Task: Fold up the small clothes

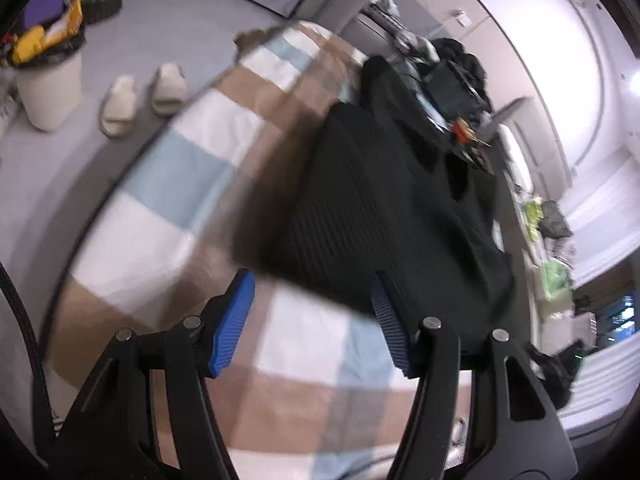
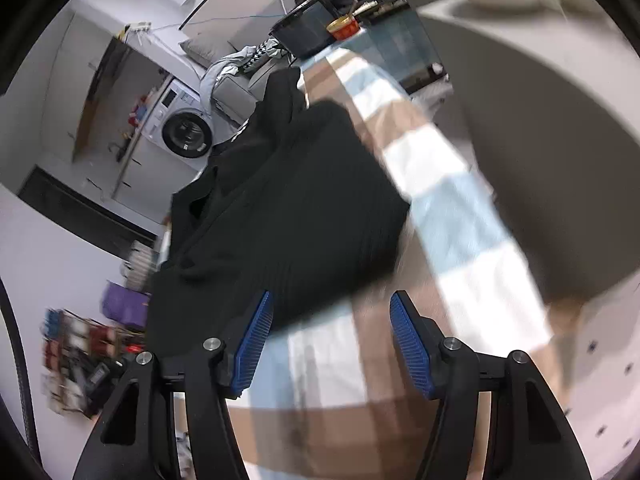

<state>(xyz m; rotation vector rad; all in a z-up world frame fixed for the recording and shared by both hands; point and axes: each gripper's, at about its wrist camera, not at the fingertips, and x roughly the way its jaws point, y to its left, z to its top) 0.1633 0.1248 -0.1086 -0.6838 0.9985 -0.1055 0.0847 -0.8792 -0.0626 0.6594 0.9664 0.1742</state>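
A black ribbed garment (image 1: 380, 208) lies folded on a checked blanket (image 1: 172, 160) of white, pale blue and brown squares. My left gripper (image 1: 312, 320) is open and empty, just short of the garment's near edge; its right finger sits at the hem. In the right wrist view the same black garment (image 2: 288, 208) lies ahead and to the left on the blanket (image 2: 452, 208). My right gripper (image 2: 332, 340) is open and empty, with its left finger beside the garment's near edge. Both views are blurred.
A pair of pale slippers (image 1: 140, 96) and a white bin (image 1: 48, 92) stand on the floor left of the blanket. Dark clutter (image 1: 456, 80) lies beyond the garment. A washing machine (image 2: 184, 128) stands at the back. A black tray (image 2: 308, 32) sits at the blanket's far end.
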